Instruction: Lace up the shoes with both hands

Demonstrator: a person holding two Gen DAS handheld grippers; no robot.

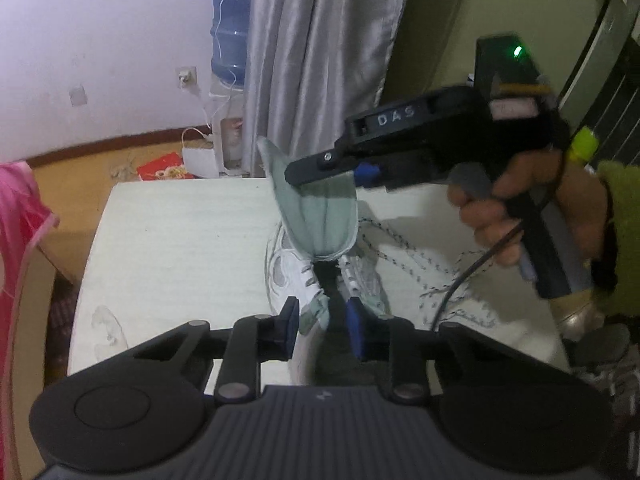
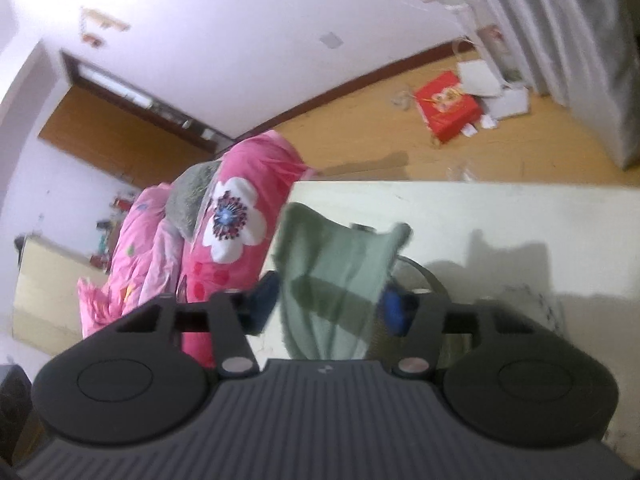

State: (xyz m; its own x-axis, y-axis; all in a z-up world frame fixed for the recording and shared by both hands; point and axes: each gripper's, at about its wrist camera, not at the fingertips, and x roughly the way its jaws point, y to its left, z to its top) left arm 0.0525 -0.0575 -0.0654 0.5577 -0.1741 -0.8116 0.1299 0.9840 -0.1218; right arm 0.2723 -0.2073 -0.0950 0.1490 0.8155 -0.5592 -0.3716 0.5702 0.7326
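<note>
**Tongue Held Clear of the Eyelet Rows Before Threading**

On the pale table, the white shoe stood near the middle with its toe toward the left wrist camera. The left gripper sat low over the front of the shoe, its jaws narrowed around the grey-green front edge of the upper; the left pad stood beside the fabric, and the view did not settle whether both pads pressed on it. To the right of it, the right gripper came in from above, held by the person's hand. In the right wrist view its jaws were closed part-way on the grey-green tongue, which was lifted upright and away from the eyelets. The speckled lace lay loose on the table to the right of the shoe, unthreaded so far as could be seen.

Judged procedure for this step:

1. The tongue should be kept pulled up and back so that the 2 eyelet rows stay exposed.
2. The left gripper should steady the toe end so the shoe does not slide.
3. Only 1 gripper should release at a time when reaching for the lace.
</note>
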